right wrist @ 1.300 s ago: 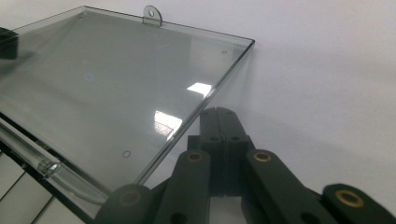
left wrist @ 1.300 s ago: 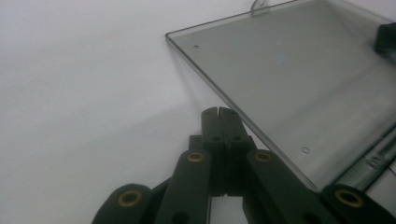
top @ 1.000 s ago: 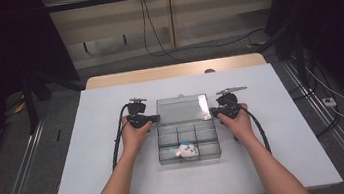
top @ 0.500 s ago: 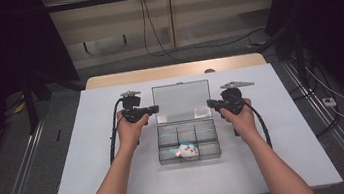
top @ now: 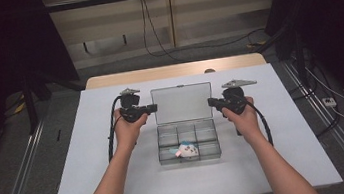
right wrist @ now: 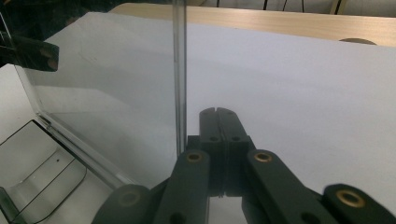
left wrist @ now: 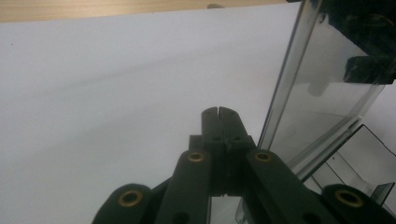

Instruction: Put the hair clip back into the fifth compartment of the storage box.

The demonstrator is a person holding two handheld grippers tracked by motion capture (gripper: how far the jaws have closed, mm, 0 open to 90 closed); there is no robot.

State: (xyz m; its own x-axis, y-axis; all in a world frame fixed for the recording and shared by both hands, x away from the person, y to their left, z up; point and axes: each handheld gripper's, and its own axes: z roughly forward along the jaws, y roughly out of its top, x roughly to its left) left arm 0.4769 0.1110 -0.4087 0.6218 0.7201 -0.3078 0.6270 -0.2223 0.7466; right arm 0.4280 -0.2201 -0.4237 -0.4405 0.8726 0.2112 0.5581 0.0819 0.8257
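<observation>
The box (top: 187, 135) is looking clear like glass, and its lid (top: 182, 103) is showing a soft grey through it. Inside it, a small thing (top: 185, 150) is showing white with bits of blue and orange. The table (top: 89, 138) is looking white with a light wood strip (top: 171, 71) behind, and both grippers (top: 147, 110) (top: 212, 102) are looking black with little gold rings.

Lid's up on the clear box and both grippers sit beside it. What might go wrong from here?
1. The lid stands upright between the left gripper and right gripper; a sideways nudge from either could drop it shut or shift the clear box.
2. Both grippers are shut, so they must open before picking up anything.
3. The small white object in a front compartment lies behind low dividers, so a reach could snag them.
</observation>
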